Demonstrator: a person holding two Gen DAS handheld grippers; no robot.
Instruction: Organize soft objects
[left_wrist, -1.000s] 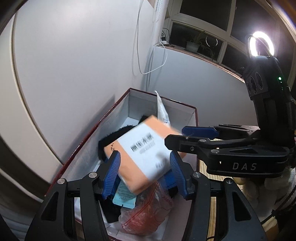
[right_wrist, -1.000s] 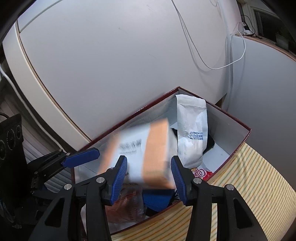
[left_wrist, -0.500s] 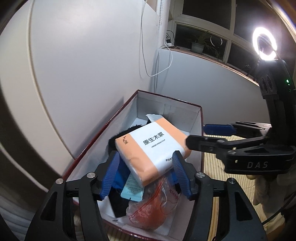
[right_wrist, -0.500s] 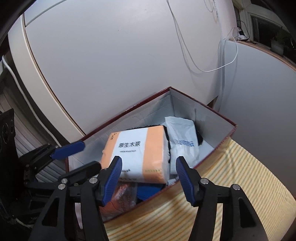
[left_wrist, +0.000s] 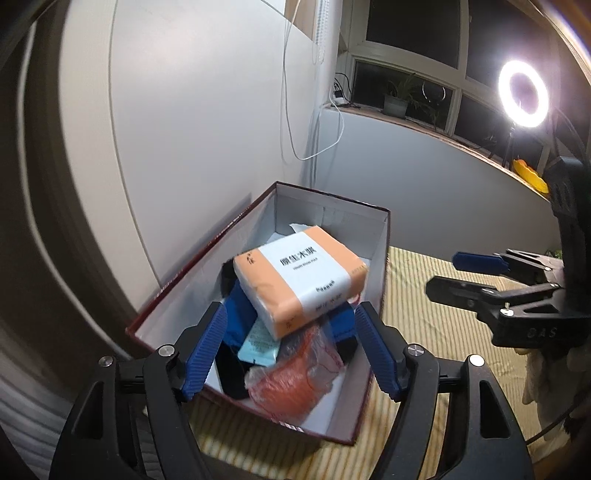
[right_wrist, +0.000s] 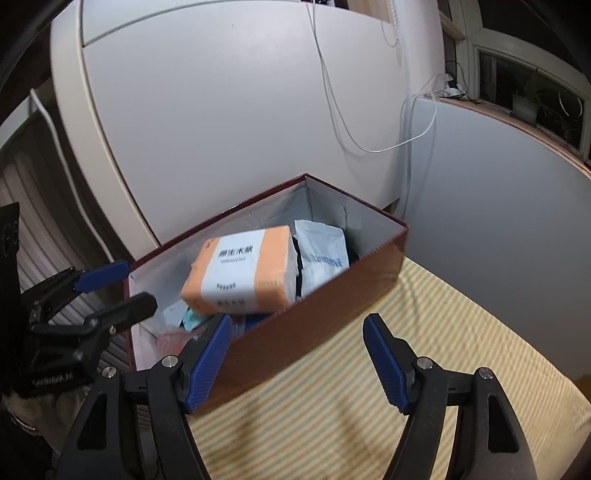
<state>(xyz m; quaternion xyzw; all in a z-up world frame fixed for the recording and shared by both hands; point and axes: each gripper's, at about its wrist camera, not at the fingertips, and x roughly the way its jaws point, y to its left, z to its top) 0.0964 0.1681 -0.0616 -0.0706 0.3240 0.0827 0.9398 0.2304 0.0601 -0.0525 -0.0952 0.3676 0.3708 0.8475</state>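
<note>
Tissue pack (left_wrist: 301, 286) lying loose atop pile in box (left_wrist: 384, 236); both grippers' (left_wrist: 290, 349) (right_wrist: 297, 360) fingers opening, empty; release step; next, likely fetch another soft item

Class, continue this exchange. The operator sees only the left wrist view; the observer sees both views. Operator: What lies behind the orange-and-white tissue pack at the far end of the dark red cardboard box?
Observer: A crumpled white plastic mailer bag with blue print, right beside the tissue pack.
Operator: Is anything between the right gripper's jaws?
Observer: No. The right gripper is empty, its jaws opening, outside the box above the striped mat.
</note>
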